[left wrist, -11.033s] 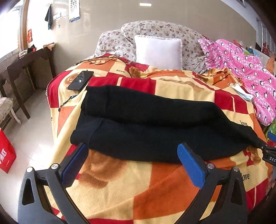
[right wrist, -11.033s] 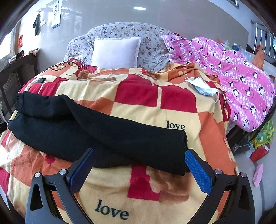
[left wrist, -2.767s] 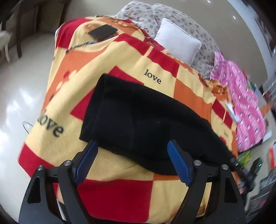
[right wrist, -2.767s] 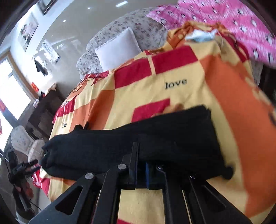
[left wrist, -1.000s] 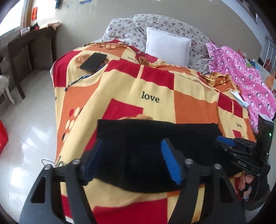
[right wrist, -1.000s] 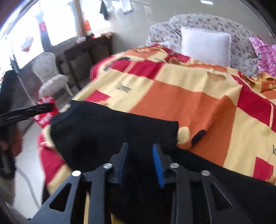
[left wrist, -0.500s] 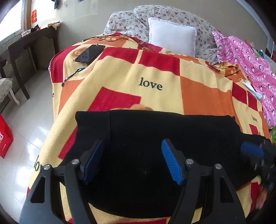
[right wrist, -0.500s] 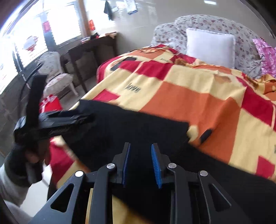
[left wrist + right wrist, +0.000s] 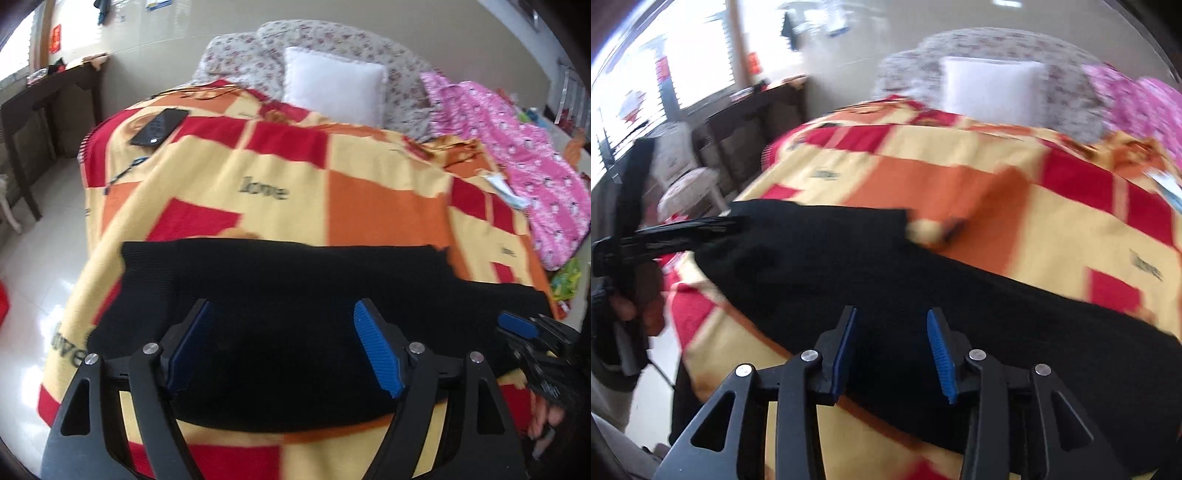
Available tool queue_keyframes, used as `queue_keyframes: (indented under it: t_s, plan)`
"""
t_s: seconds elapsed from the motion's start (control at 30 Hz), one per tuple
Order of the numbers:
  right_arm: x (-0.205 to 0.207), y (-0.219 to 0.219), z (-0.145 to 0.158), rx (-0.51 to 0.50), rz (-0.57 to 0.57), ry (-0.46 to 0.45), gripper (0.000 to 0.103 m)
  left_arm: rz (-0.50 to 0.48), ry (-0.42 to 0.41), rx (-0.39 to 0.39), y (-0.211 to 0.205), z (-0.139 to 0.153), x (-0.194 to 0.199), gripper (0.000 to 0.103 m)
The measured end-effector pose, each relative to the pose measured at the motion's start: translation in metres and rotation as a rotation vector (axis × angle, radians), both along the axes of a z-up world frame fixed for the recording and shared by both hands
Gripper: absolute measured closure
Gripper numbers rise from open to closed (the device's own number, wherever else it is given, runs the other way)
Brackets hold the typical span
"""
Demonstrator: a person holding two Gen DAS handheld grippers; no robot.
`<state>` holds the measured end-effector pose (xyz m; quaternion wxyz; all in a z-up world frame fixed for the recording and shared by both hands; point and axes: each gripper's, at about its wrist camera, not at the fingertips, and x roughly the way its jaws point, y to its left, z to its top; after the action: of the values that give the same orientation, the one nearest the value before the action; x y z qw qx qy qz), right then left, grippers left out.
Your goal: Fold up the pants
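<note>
Black pants [image 9: 280, 295] lie folded over along the near edge of the bed, on a red, orange and yellow checked blanket [image 9: 288, 184]. They also show in the right wrist view [image 9: 871, 266]. My left gripper [image 9: 282, 345] is open and empty, just above the pants' near part. My right gripper [image 9: 891, 349] is open, jaws a hand's width apart, empty, over the pants. The right gripper also shows at the right edge of the left wrist view [image 9: 524, 328]; the left one shows at the left of the right wrist view [image 9: 683, 229].
A white pillow [image 9: 332, 85] and floral pillows lie at the head. A pink penguin-print quilt [image 9: 517, 155] lies on the right. A black phone [image 9: 159, 127] with a cable lies at the far left. A dark wooden desk [image 9: 33, 107] and tiled floor are to the left.
The right gripper carried the pants' leg end over to the left, laid it on the other half and opened. Both grippers have since drawn back a little.
</note>
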<state>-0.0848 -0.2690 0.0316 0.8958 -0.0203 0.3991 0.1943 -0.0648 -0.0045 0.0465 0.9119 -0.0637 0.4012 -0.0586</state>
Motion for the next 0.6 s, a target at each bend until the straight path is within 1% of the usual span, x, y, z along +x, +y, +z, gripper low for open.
queue_keyframes:
  t_s: [0.07,0.1,0.13,0.2,0.23,0.3,0.33,0.37,0.4,0.5,0.53,0.6]
  plan:
    - [0.004,-0.027,-0.005,-0.018,-0.063,0.008,0.063,-0.046,0.014,-0.011,-0.017,-0.004,0.001,0.025]
    - [0.008,-0.046,-0.010,-0.033,-0.113,0.009,0.063,-0.066,0.030,-0.009,-0.025,-0.008,0.004,0.025]
    - [0.011,-0.061,-0.012,-0.029,-0.150,0.015,0.063,-0.081,0.046,-0.004,-0.034,-0.011,0.007,0.025]
    - [0.012,-0.095,-0.011,0.045,-0.207,0.015,0.063,-0.101,0.059,0.000,-0.048,-0.015,0.010,0.025]
    - [0.009,-0.107,-0.008,0.062,-0.235,0.015,0.063,-0.130,0.061,-0.001,-0.060,-0.015,0.011,0.025]
    - [-0.006,-0.132,0.001,0.063,-0.299,0.002,0.061,-0.186,0.059,0.012,-0.082,-0.012,0.010,0.025]
    - [-0.016,-0.144,0.005,0.064,-0.324,-0.009,0.055,-0.212,0.055,0.015,-0.091,-0.010,0.010,0.025]
    - [-0.024,-0.152,0.006,0.063,-0.345,-0.014,0.047,-0.239,0.051,0.017,-0.100,-0.008,0.011,0.025]
    - [-0.034,-0.165,0.008,0.063,-0.377,-0.014,0.046,-0.266,0.049,0.019,-0.111,-0.006,0.012,0.025]
    - [-0.048,-0.180,0.010,0.031,-0.397,-0.010,0.046,-0.341,0.054,0.021,-0.144,-0.003,0.019,0.025]
    - [-0.048,-0.182,0.011,0.006,-0.404,-0.022,0.046,-0.352,0.055,0.024,-0.150,-0.003,0.020,0.025]
    - [-0.039,-0.185,0.012,-0.008,-0.396,-0.046,0.046,-0.374,0.060,0.034,-0.162,-0.004,0.023,0.025]
